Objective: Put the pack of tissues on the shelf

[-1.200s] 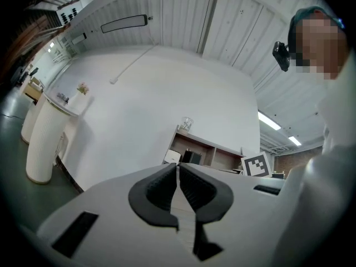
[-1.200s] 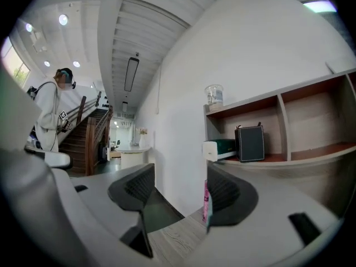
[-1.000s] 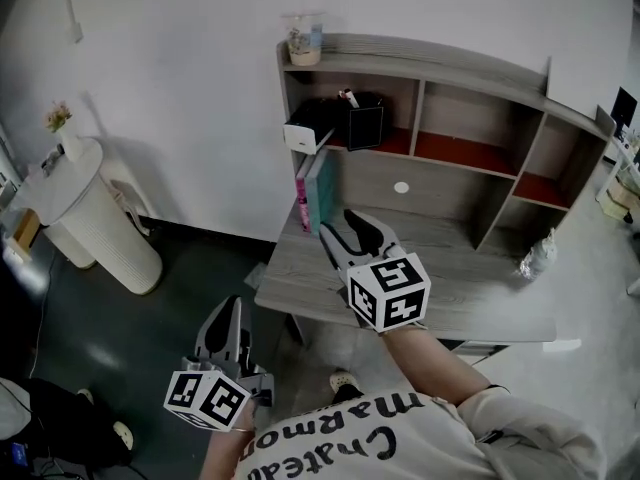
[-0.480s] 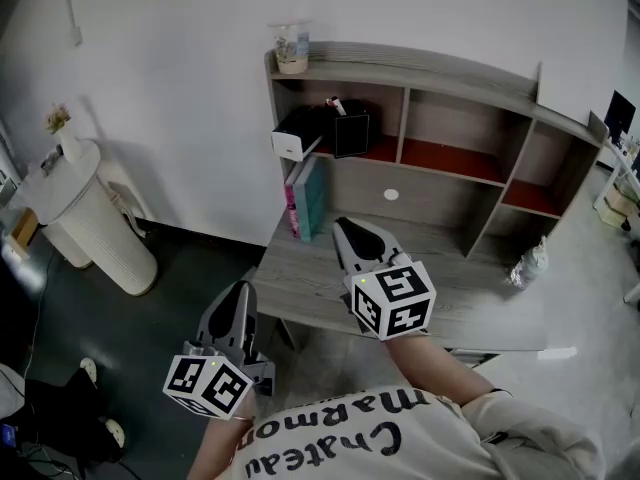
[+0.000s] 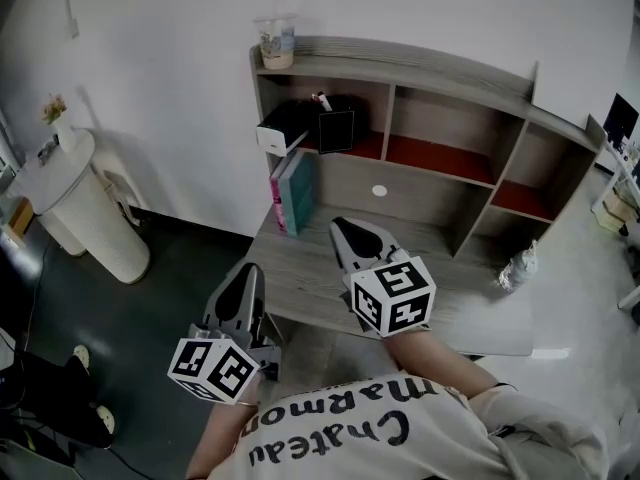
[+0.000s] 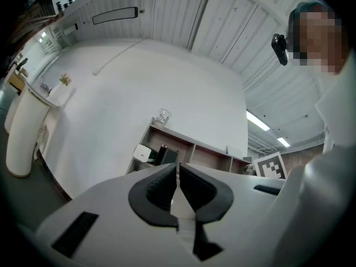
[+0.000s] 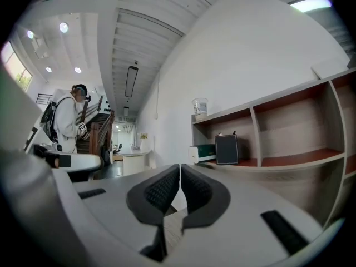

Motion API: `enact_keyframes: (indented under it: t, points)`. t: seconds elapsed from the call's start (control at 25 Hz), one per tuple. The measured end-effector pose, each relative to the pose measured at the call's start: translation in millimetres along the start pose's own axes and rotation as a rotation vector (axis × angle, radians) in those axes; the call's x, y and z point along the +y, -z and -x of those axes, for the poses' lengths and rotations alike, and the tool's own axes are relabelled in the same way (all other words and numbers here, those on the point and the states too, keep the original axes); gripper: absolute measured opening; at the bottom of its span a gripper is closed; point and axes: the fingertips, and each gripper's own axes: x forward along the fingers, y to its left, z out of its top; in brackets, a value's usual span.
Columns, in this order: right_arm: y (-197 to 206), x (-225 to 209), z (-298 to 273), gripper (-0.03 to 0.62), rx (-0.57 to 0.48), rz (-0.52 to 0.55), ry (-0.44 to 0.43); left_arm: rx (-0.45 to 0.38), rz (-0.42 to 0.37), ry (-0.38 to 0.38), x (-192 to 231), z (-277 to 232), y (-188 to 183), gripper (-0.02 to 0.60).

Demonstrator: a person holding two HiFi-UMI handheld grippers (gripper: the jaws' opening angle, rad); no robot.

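hand-held grippers (image 5: 247, 278) (image 5: 345, 233): two
books (image 5: 290, 190): two
cup (image 5: 275, 43): one
black box (image 5: 335, 130): one
pack of tissues (image 5: 278, 133): one

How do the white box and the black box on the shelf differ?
The white box lies low and flat, its pale end at the front of the shelf; the black box stands upright and taller. The black box has a small stick-like item rising from its top; the white box shows none. Both sit side by side in the shelf's left compartment.

cup (image 5: 276, 40): upright, top left | books (image 5: 293, 190): standing at desk (image 5: 470, 318) rear left | black box (image 5: 336, 130): above books | crumpled bag (image 5: 515, 268): desk right end | white stand (image 5: 75, 208): floor, far left
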Motion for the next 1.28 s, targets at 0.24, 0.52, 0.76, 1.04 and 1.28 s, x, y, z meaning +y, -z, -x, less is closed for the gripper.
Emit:
enact_keyframes:
  t: [0.24, 0.52, 0.76, 1.04, 1.28]
  points:
    - [15, -13, 13, 0.011, 0.031, -0.058, -0.005, 0.005, -0.008, -0.001, -16, -4, 8, 0.028]
    - [22, -26, 23, 0.011, 0.047, -0.074, 0.006, 0.011, 0.001, -0.003, -25, -9, 17, 0.028]
    - [29, -31, 27, 0.011, 0.061, -0.084, 0.009, 0.011, -0.004, -0.010, -30, -9, 21, 0.028]
    - [29, -26, 24, 0.011, 0.063, -0.077, -0.005, 0.013, 0.004, -0.023, -27, -6, 22, 0.028]
    - [27, -25, 23, 0.011, 0.055, -0.073, 0.002, 0.007, -0.003, -0.017, -25, -5, 18, 0.028]
